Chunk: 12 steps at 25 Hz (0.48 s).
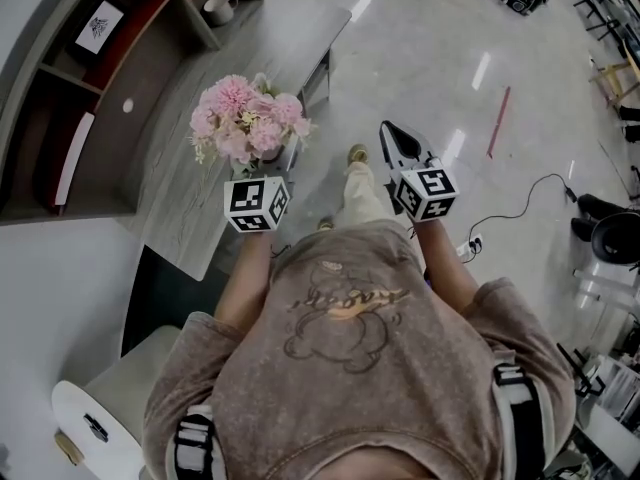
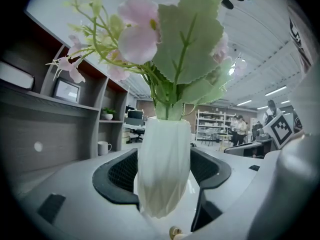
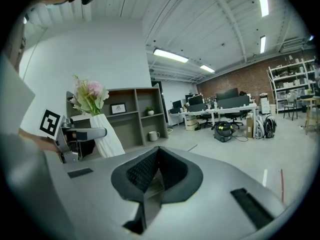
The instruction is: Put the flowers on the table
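Observation:
A bunch of pink flowers [image 1: 245, 118] with green leaves stands in a white ribbed vase [image 2: 164, 169]. My left gripper [image 2: 162, 176] is shut on the vase's body, one black pad on each side. In the head view the left gripper [image 1: 268, 173] holds the flowers over the right edge of the grey table [image 1: 175, 208]; the blooms hide the vase, and I cannot tell whether it rests on the table. My right gripper [image 1: 395, 136] hangs over the floor to the right, shut and empty. The right gripper view shows its jaws [image 3: 156, 159] closed, with the flowers [image 3: 89, 95] at the left.
A shelf unit runs along the table's far side, holding a white mug [image 1: 218, 8] and a framed picture [image 1: 98, 25]. A white chair [image 1: 100, 408] stands at the lower left. A cable [image 1: 520, 203] and a red strip [image 1: 498, 121] lie on the polished floor to the right.

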Available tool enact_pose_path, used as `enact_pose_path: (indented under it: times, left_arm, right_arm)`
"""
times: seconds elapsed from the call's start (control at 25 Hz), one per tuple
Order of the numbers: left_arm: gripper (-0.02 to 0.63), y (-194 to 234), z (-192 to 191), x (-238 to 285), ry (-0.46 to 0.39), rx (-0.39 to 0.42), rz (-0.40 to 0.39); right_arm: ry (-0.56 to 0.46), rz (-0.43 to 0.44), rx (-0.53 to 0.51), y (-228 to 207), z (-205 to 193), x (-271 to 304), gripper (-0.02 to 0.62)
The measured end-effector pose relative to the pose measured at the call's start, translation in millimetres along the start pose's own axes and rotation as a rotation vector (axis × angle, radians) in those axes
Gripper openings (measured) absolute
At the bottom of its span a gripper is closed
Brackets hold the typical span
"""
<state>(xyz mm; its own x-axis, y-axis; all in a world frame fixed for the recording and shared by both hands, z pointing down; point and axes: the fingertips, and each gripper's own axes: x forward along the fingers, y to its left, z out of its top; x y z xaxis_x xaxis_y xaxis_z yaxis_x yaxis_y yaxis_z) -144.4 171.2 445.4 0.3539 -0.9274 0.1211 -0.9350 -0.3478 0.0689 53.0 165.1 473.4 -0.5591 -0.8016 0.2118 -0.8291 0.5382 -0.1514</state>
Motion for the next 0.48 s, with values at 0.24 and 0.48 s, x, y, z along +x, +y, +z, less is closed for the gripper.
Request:
enact_pose_path:
  times: [0.24,0.48]
  left_arm:
    - [0.333,13.8,-1.4,36.8,0.003,0.002,-0.015]
    - [0.333,30.5,2.8,86.5,0.008,0.002,-0.019]
  right_arm:
    - [-0.013,-0.003,0.001,-20.8,7.7,34.0,-0.003]
    - [-0.012,0.006,0.010,-47.0,18.8,75.3,-0.003]
